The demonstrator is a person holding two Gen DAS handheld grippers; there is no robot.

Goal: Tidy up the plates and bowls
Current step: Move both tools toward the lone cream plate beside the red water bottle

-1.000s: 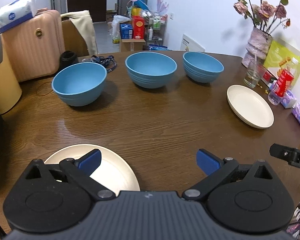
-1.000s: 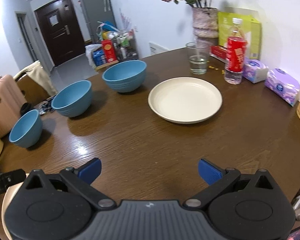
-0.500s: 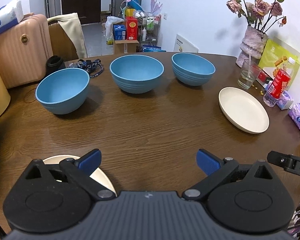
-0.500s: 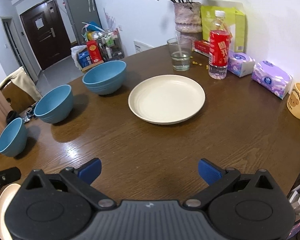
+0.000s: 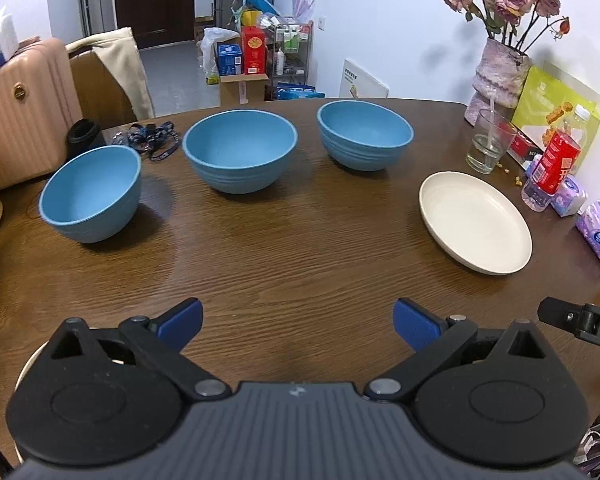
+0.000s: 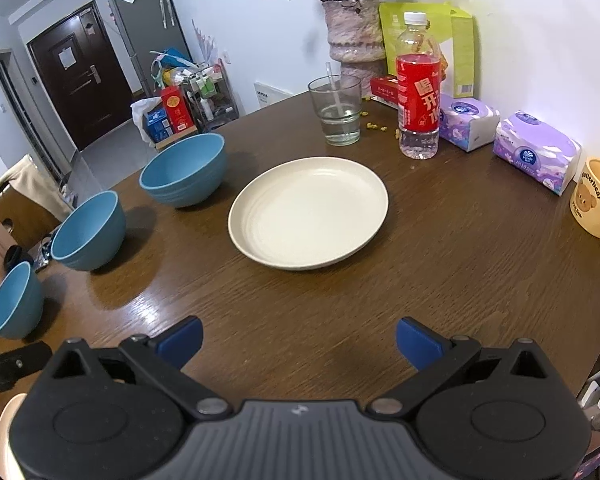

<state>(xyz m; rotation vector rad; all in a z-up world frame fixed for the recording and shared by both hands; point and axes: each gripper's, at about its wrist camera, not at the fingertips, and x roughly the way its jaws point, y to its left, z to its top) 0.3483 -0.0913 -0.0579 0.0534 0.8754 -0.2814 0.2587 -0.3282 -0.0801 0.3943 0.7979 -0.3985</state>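
Note:
Three blue bowls stand in a row across the far side of the brown table: the left bowl (image 5: pixel 90 196), the middle bowl (image 5: pixel 240 150) and the right bowl (image 5: pixel 365 135). A cream plate (image 5: pixel 475 226) lies at the right; in the right wrist view this plate (image 6: pixel 308 212) is straight ahead. A second cream plate (image 5: pixel 22 376) is mostly hidden under my left gripper (image 5: pixel 298 320), which is open and empty above bare wood. My right gripper (image 6: pixel 300 340) is also open and empty, short of the plate.
Along the right wall stand a vase (image 6: pixel 354 34), a glass of water (image 6: pixel 336 110), a red bottle (image 6: pixel 418 102), tissue packs (image 6: pixel 536 152) and a yellow mug (image 6: pixel 598 204). A pink suitcase (image 5: pixel 24 104) and a draped chair (image 5: pixel 112 76) sit beyond the table's left edge.
Both grippers have pulled back and risen, so the bowls and the far plate sit further off. The near plate has slid almost wholly under my left gripper. Both stay open.

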